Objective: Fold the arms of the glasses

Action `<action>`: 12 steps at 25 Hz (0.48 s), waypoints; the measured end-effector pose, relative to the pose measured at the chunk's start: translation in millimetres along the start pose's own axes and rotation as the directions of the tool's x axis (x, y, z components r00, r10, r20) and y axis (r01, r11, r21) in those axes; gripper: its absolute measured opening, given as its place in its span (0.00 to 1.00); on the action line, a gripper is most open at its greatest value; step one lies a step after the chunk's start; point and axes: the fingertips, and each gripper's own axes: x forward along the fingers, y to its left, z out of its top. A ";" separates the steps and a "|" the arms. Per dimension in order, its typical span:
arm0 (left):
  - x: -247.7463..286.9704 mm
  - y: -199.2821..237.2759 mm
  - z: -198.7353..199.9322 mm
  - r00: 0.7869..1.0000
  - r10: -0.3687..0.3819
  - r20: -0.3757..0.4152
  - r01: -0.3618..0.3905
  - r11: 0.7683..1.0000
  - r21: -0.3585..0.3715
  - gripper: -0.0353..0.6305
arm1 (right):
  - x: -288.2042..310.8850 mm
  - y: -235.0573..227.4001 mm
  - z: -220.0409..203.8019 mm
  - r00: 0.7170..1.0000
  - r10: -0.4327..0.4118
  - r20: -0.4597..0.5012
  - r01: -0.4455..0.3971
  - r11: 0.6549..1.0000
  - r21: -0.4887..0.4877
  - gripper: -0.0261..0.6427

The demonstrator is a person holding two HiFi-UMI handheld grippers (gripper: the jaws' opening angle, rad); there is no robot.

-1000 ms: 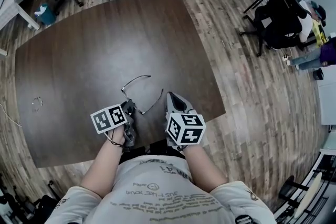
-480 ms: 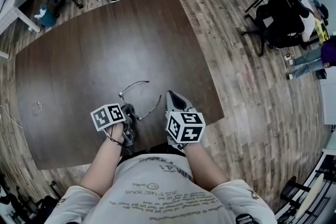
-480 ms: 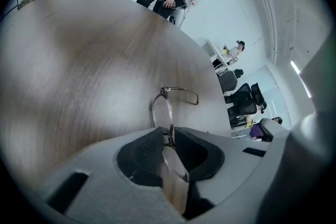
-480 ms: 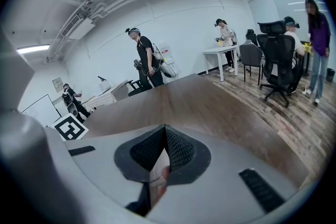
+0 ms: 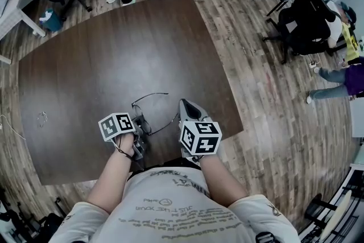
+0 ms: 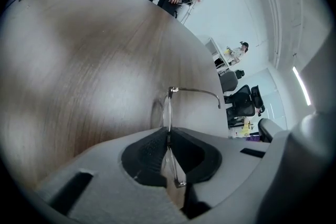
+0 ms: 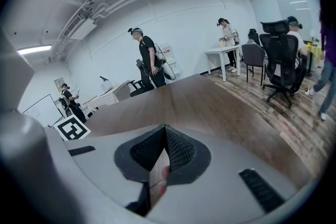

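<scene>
The dark wooden worktop is filling most of the head view. The left gripper is gripping the glasses near the worktop's near edge, its fingers clamping the front frame. The right gripper is hovering just beside them, its fingers pressing together with nothing between. One thin arm is sticking out unfolded.

brown table | small object — perhaps a wire loop | office chairs — right

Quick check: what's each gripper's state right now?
Left gripper: closed on the glasses.
Right gripper: closed, holding nothing that shows.
</scene>
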 end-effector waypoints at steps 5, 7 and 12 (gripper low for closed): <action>-9.7 -15.8 8.8 0.995 -0.087 0.047 0.086 0.996 0.009 0.11 | -7.7 7.1 -0.2 1.000 0.018 0.011 -0.018 1.000 0.009 0.06; -16.4 -24.5 15.6 0.987 -0.135 0.086 0.134 0.991 0.016 0.11 | -15.8 12.4 4.5 0.998 0.039 0.041 -0.040 0.999 0.018 0.06; -39.2 -47.6 35.7 0.940 -0.277 0.197 0.276 0.961 0.034 0.11 | -36.2 33.0 16.9 0.985 0.135 0.103 -0.141 0.988 0.055 0.06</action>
